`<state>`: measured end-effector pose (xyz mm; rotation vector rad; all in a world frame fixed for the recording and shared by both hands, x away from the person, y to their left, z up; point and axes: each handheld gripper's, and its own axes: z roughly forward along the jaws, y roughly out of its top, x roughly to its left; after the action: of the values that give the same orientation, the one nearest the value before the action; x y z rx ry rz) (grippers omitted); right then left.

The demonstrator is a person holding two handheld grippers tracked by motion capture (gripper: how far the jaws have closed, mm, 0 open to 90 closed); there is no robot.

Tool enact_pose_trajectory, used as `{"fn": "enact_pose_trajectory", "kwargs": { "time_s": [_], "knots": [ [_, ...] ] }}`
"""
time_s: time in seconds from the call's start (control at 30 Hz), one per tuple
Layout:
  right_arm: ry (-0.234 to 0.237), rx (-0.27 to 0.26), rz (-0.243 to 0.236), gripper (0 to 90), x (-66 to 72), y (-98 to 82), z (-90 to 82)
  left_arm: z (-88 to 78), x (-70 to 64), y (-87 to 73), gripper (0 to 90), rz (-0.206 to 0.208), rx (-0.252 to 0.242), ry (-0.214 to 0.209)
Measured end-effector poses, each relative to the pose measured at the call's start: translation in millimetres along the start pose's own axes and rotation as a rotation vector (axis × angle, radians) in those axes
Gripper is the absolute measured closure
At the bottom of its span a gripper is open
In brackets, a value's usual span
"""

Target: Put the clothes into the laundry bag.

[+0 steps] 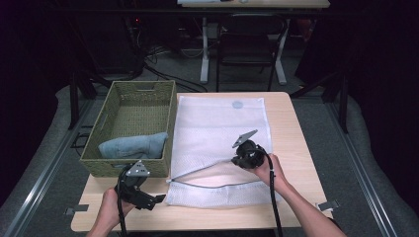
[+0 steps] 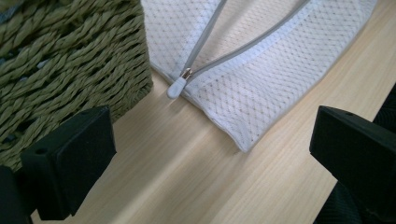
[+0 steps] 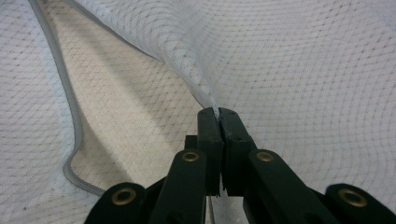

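Observation:
A white mesh laundry bag (image 1: pixel 217 133) lies flat on the wooden table (image 1: pixel 296 148), its grey zipper (image 1: pixel 197 170) open along the near side. My right gripper (image 1: pixel 236 159) is shut on the upper edge of the bag's opening (image 3: pixel 205 91) and lifts it a little. My left gripper (image 1: pixel 157 198) stands open near the table's front, pointing at the bag's near left corner (image 2: pixel 233 135). The white zipper pull (image 2: pixel 177 85) lies between the basket and that corner. A blue folded towel (image 1: pixel 133 144) rests inside the woven basket (image 1: pixel 131 165).
The olive woven basket (image 2: pixel 70 60) stands at the table's left, close beside the bag. Bare wood (image 2: pixel 187 177) lies in front of my left gripper. Behind the table are a chair (image 1: pixel 247 44) and desk legs on a dark floor.

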<state>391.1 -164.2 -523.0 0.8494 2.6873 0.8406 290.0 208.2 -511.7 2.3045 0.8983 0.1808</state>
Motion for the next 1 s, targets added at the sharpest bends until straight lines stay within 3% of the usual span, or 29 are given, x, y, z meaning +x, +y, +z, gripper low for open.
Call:
{"fn": "enact_pose_trajectory", "kwargs": {
  "time_s": [0.33, 0.47, 0.7, 0.8, 0.83, 1.0],
  "knots": [
    [0.005, -0.021, 0.010, 88.7, 0.5, 0.7, -5.6, -2.6, -4.7, 3.3, 1.5, 0.053, 0.018, 0.017],
    [0.003, -0.041, 0.002, 88.8, -0.2, 2.1, -10.1, -1.2, -4.9, 3.7, 0.6, 0.055, 0.029, 0.014],
    [0.008, -0.083, 0.014, 88.9, -1.2, 5.4, -18.8, -4.1, -2.2, 4.8, 0.3, 0.083, 0.002, -0.009],
    [0.012, -0.077, 0.010, 88.9, -2.4, 4.8, -17.1, -8.7, -3.3, 7.4, 0.6, 0.110, 0.000, -0.016],
    [0.013, -0.073, 0.020, 88.9, -2.7, 4.3, -15.7, -14.1, -5.3, 10.8, 0.9, 0.136, -0.001, -0.024],
    [0.009, -0.071, 0.003, 89.0, -2.1, 3.2, -15.3, -27.7, -6.8, 17.8, 1.5, 0.151, -0.002, -0.012]
  ]
}}
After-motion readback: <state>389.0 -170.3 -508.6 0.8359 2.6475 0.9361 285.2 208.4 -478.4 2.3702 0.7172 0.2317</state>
